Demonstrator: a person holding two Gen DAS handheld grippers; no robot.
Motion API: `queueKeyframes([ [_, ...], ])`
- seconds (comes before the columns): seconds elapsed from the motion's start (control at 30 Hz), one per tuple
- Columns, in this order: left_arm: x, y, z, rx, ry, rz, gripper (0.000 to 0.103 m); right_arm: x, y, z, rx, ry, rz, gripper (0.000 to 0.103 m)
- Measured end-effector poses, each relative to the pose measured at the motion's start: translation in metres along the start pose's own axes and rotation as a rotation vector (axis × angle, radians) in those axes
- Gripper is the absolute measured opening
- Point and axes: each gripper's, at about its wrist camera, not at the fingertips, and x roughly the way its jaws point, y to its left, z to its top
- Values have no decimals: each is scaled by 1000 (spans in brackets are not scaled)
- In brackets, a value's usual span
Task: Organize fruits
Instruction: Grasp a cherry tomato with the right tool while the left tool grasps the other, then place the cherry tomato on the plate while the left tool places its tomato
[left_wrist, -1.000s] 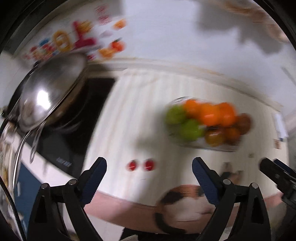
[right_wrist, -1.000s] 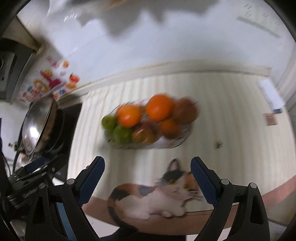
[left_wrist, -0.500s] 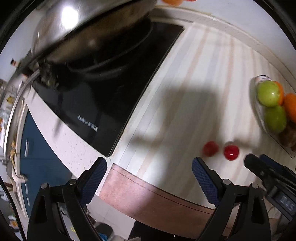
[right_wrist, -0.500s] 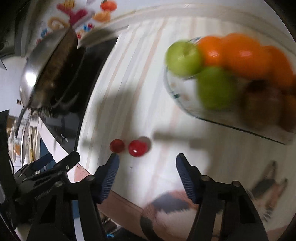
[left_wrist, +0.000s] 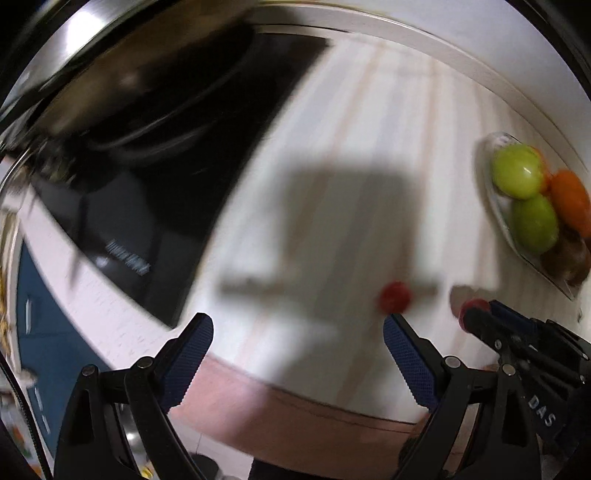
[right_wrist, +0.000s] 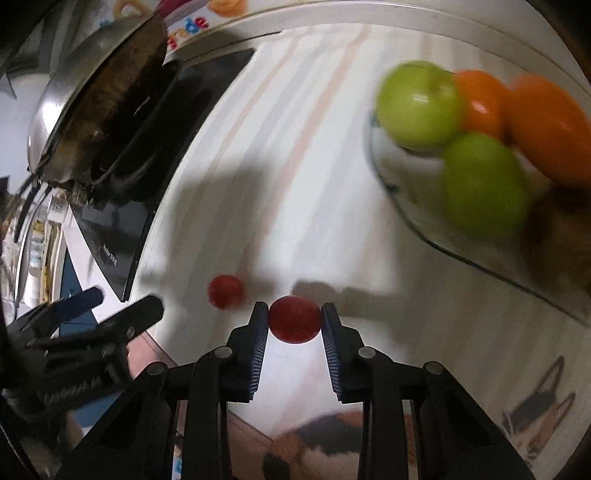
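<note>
white letters "das" show on the black body of the right claw (left_wrist: 476, 314), seen from the left wrist view. in the right wrist view, coloured letters ending in "de" stand on a wall sticker (right_wrist: 192, 26) behind the pan. the white print on the black cooktop (left_wrist: 129, 260) is too blurred to read.

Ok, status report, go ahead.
Right gripper shut on cherry tomato. Left gripper open, empty. Second tomato loose on counter. Path to fruit bowl clear.

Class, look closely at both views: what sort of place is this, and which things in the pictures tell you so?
Most likely a home kitchen counter. A black glass cooktop carries a steel wok, and a glass bowl of fruit stands on the striped worktop.
</note>
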Motion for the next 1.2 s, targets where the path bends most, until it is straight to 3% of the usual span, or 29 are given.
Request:
queueKeyframes([
  [0.2,19,-45,9,150,21,-44,78,-19,-31,-17,96,-24,-38,32],
  [0.3,30,-59,11,193,41,-50,51,-24,-45,-27,143,-34,-52,32],
  [0.33,34,-63,11,203,53,-52,35,-25,-49,-29,155,-37,-55,32],
  [0.43,35,-65,11,212,34,-63,23,-29,-55,-34,176,-52,-65,32],
  [0.63,22,-66,14,198,15,-123,22,-56,-81,-51,230,-106,-69,32],
  [0.9,-25,-104,42,186,-43,-274,22,-116,-129,-58,330,-231,-90,32],
  [1.2,-24,-123,75,159,-29,-384,23,-138,-187,-49,398,-281,-154,32],
])
